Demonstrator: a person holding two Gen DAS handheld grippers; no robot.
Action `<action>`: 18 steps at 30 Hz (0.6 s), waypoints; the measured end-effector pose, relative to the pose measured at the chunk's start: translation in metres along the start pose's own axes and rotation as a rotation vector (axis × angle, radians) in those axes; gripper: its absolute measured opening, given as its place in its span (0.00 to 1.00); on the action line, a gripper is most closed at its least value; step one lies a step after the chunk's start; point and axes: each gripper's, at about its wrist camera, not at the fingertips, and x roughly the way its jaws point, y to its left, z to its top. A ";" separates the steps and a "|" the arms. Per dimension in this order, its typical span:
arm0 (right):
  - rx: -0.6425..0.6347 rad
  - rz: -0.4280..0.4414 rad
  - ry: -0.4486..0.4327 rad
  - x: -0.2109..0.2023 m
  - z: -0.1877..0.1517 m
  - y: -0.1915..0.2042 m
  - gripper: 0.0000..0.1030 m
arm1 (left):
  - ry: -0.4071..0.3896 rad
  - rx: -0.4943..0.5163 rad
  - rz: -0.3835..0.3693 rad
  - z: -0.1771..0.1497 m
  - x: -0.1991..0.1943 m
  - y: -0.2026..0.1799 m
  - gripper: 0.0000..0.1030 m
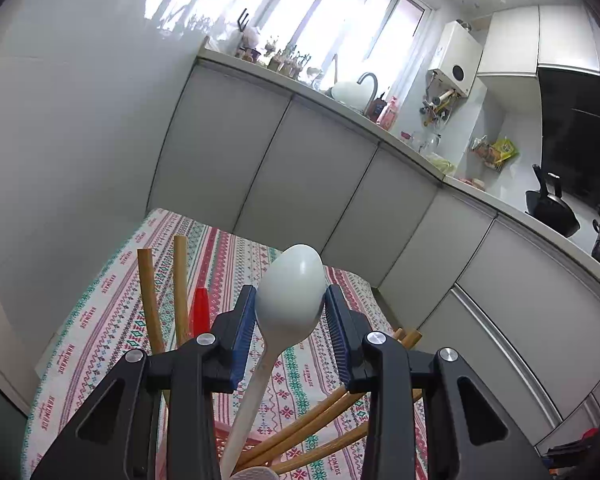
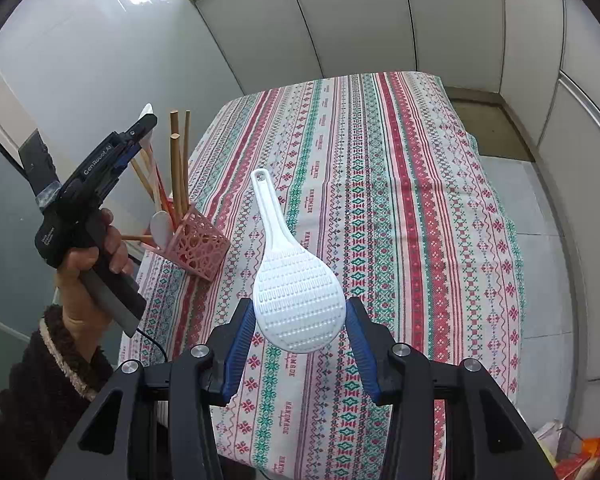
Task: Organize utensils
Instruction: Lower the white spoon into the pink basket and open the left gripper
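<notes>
Left wrist view: the left tool (image 1: 290, 312) is clamped on the bowl of a white spoon (image 1: 290, 292), its handle running down into the pink utensil basket (image 2: 198, 246) among wooden chopsticks (image 1: 150, 292). In the right wrist view, the right tool (image 2: 300, 320) pinches the wide head of a white rice paddle (image 2: 296, 296), handle pointing away over the patterned tablecloth (image 2: 400, 200) on the table. The risks, as I judge them: the smooth, rounded spoon bowl could slip from the pads; the light basket, standing near the table edge, could tip if the paddle knocks the crowded chopsticks.
</notes>
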 end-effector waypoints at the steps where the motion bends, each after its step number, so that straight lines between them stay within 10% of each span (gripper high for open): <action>1: 0.002 0.001 0.002 0.000 0.000 0.000 0.46 | 0.002 -0.006 -0.008 0.000 0.000 0.001 0.36; 18: -0.021 0.004 0.004 0.001 0.001 0.006 0.46 | 0.103 0.042 0.013 -0.013 -0.006 -0.003 0.37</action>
